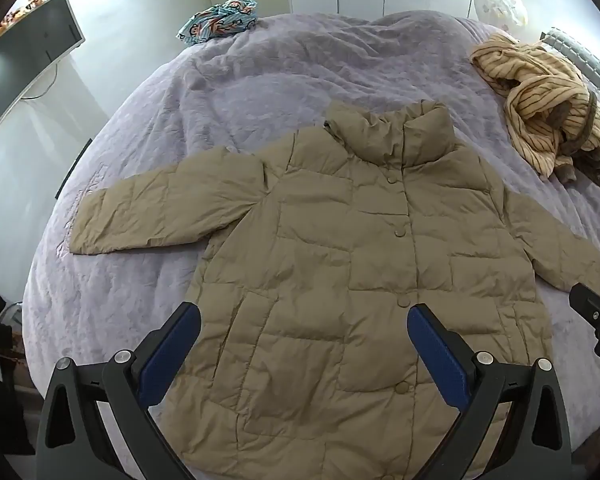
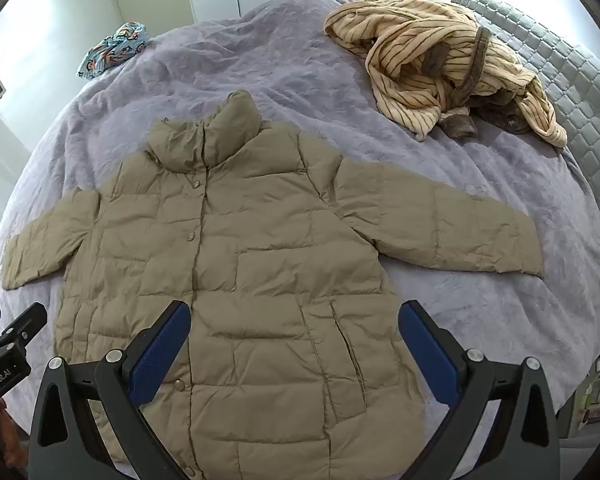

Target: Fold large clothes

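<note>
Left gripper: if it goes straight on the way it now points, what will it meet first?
Most likely the tan puffer jacket, on its lower front near the snap placket. The left gripper is open and empty, angled down at it; nothing lies between, though depth is hard to judge.

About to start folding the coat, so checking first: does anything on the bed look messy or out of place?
The coat lies flat, buttoned, sleeves spread. Two things lie crumpled: a striped garment near the headboard and a patterned blue cloth at the far edge.
</note>
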